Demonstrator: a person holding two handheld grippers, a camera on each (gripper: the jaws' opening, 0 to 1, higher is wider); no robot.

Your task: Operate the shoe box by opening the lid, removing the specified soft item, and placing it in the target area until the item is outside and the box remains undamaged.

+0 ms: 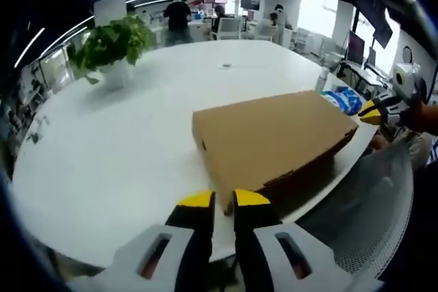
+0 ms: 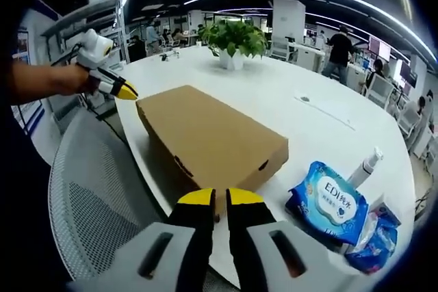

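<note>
Shoe box [image 1: 274,138] (lid shut) overhangs table [image 1: 123,141] edge; open tabletop beyond.

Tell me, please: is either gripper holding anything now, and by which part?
Nothing is held. The left gripper and the right gripper hover at opposite ends of the closed shoe box, jaws nearly together.

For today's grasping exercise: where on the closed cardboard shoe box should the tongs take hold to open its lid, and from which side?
Probably the lid's front lip at the near end of the shoe box, approached from the table edge. That end wall faces the right tongs, shows small cut-outs near the corners, and the lid lies flat and closed.
</note>
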